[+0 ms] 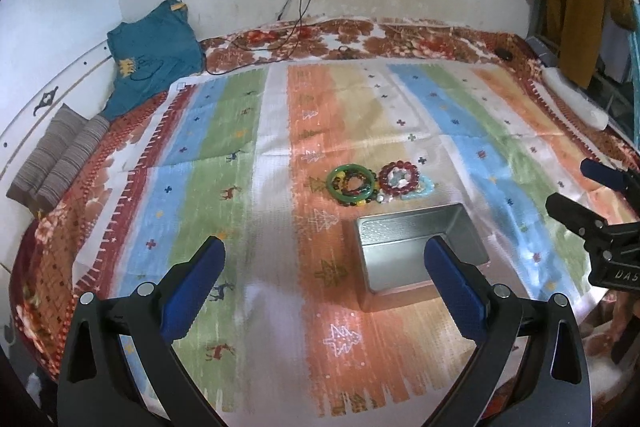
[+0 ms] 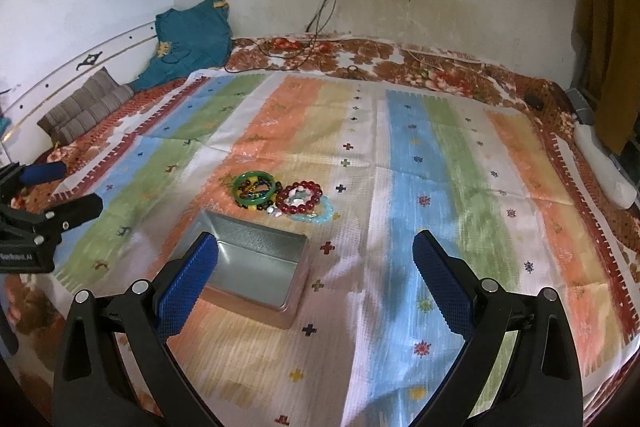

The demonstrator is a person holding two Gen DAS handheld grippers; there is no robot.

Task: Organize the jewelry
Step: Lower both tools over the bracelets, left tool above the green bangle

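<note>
Left gripper (image 1: pixel 324 263): jaws spread wide, nothing between the blue pads; it hangs above the striped cloth, its right pad overlapping the near left part of the metal tin in its own view.
Right gripper (image 2: pixel 314 261): jaws spread wide, holding nothing; its left pad overlaps the tin's near left corner in its own view.
Metal tin (image 1: pixel 416 247): open, rectangular, silver, nothing visible inside; it sits flat on the cloth's orange stripe, between the two grippers.
Green bangle (image 1: pixel 352 183): lies flat just beyond the tin's far edge, with a dark beaded bracelet (image 1: pixel 356 183) lying inside and across it.
Red bead bracelet (image 1: pixel 399 178): just beyond the tin, touching the green bangle's right side.
Pale blue bracelet (image 1: pixel 422 189): partly under the red one, beyond the tin's far right corner.
Striped cloth (image 1: pixel 240 155): spread under the tin and all the jewelry, over a floral blanket (image 1: pixel 400 39).
Teal garment (image 1: pixel 154 51): well beyond the tin, at the far left against the wall.
</note>
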